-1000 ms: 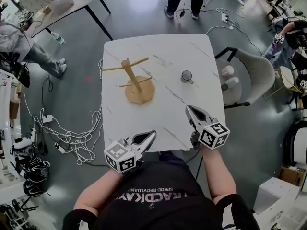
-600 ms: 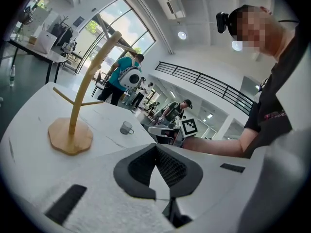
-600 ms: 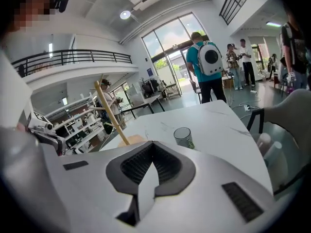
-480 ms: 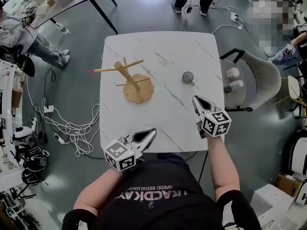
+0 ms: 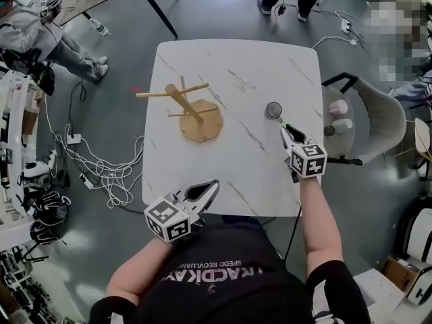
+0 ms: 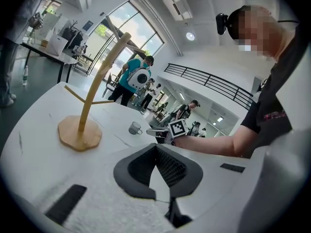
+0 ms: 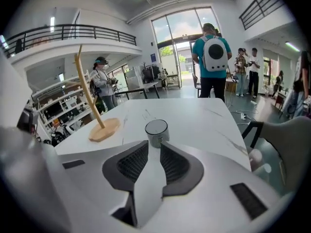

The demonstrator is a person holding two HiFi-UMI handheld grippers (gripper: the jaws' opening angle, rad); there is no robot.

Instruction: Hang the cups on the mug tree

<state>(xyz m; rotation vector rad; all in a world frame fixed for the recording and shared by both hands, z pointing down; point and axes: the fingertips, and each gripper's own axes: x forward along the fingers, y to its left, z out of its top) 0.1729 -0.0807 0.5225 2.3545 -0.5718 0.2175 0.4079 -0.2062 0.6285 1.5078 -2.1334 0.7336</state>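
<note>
While running this rig remotely, I record the following for the present moment.

Right gripper (image 7: 154, 143): its own view shows the jaws parted by a narrow gap, with nothing clamped between the pads. The grey cup (image 7: 156, 130) stands upright on the white marble-pattern table (image 5: 229, 160), directly beyond the jaw tips and in line with the gap. I cannot tell whether the tips touch the cup. From the head view, the cup sits toward the table's right side, with its handle turned toward this gripper, which is held low over the right edge of the table.

Left gripper (image 5: 213, 185): its own view shows the two pads meeting at the tips, closed on nothing. It is held at the near edge of the table, close to my operator's body, well apart from both the cup and the stand.

Wooden mug tree (image 5: 181, 98): upright on its flat, many-sided base, on the left half of the table. All its pegs are bare. It stands well apart from the cup.

Surroundings: a grey chair (image 5: 378, 113) is just beside the table's right edge. White cables (image 5: 101, 181) lie on the floor to the left. The right gripper view shows a person with a white backpack (image 7: 212, 57) standing beyond the far end of the table.
</note>
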